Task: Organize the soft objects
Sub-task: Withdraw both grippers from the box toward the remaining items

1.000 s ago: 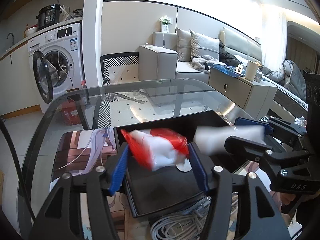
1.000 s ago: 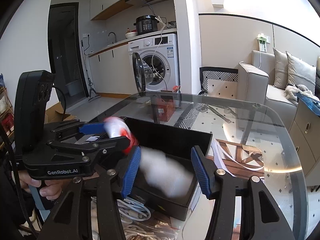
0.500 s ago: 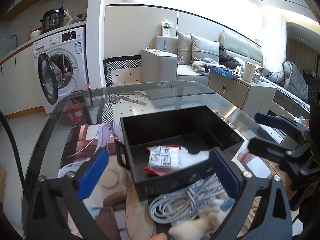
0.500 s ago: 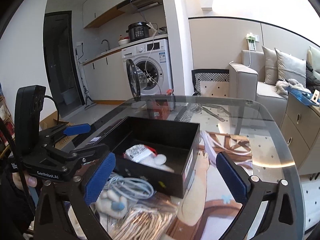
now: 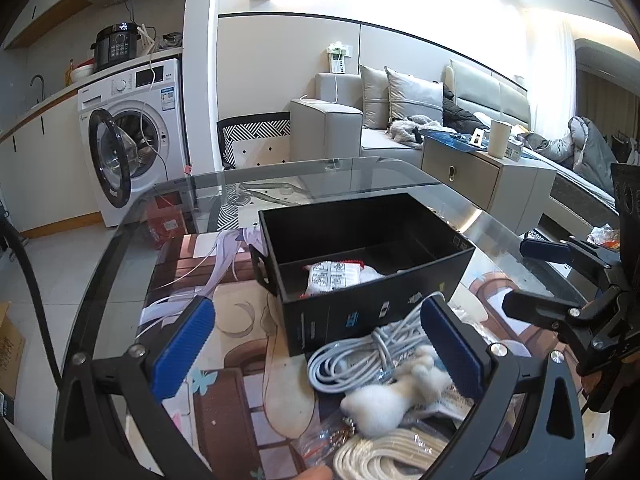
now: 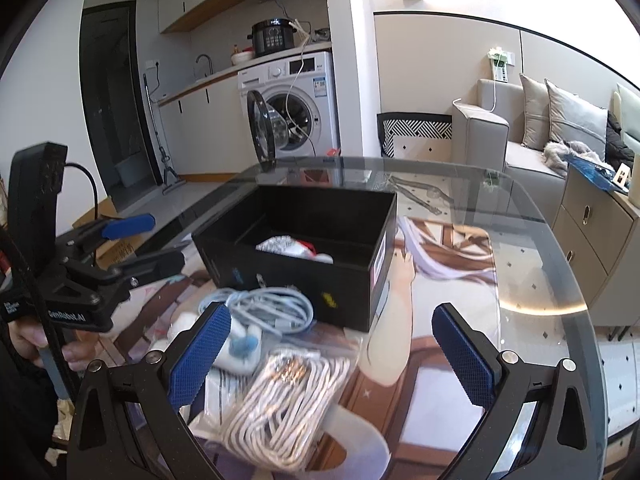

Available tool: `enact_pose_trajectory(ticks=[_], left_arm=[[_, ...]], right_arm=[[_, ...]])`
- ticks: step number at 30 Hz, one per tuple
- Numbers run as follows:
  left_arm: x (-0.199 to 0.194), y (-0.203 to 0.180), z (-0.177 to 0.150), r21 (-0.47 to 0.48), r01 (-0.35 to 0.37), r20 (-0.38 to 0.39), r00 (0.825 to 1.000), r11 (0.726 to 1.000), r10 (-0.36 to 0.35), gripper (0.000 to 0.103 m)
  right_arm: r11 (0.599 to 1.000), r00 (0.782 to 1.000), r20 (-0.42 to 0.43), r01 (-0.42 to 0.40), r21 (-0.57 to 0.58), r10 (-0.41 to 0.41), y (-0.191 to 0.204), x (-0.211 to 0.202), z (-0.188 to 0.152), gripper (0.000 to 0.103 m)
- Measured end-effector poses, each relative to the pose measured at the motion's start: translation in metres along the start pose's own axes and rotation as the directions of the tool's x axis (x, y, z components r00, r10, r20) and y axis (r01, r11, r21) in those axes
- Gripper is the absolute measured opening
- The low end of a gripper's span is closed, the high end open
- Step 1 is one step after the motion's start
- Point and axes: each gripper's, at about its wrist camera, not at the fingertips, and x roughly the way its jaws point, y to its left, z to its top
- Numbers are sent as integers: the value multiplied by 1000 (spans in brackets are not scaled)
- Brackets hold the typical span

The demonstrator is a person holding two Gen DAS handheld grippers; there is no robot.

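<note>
Your left tool (image 5: 318, 346) stands wide open with nothing between its blue pads (image 5: 182, 346), hovering over the glass surface (image 5: 360, 176) just short of the black box (image 5: 362, 264). Your right tool (image 6: 330, 350) is spread wide too and holds nothing.

Inside the box lies a white packet with red edging (image 5: 334, 276); the near wall hides its lower part, and something white beside it (image 5: 370, 276) is too covered to make out. From the right wrist view the same contents (image 6: 294, 246) show only as a small pale and red heap, blurred.

In front of the box, on the printed mat (image 5: 240, 332), sits the loose pile. A coil of pale grey cable (image 5: 352, 354) touches the box's near wall. Just beside it a white plush toy (image 5: 390, 394) lies partly behind your left tool's right finger, so its far end is cut off. In the right wrist view its blue detail (image 6: 244, 344) peeks out behind the left pad, and the rest is hidden. A bag of cream cord (image 6: 280, 404) lies nearest you; its clear wrapping is hard to trace, and the lower edge of the left wrist view cuts it off (image 5: 384, 454).

Each tool shows at the side of the other's view, its tip only partly visible.
</note>
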Motion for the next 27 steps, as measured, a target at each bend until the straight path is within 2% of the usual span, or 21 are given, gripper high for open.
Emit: enact_pose_trajectory(ticks=[9,27], left_arm=[[-6,1,-16,-3,-5,-28,1000,1000,5,103],[-13,-5,-45,-4,9,-101,995,1000,-9,103]], right_arm=[[999,998,-51,-21,28,22,4,0,-22,102],[999,989,-145,-22,33,26,14,10,-44,102]])
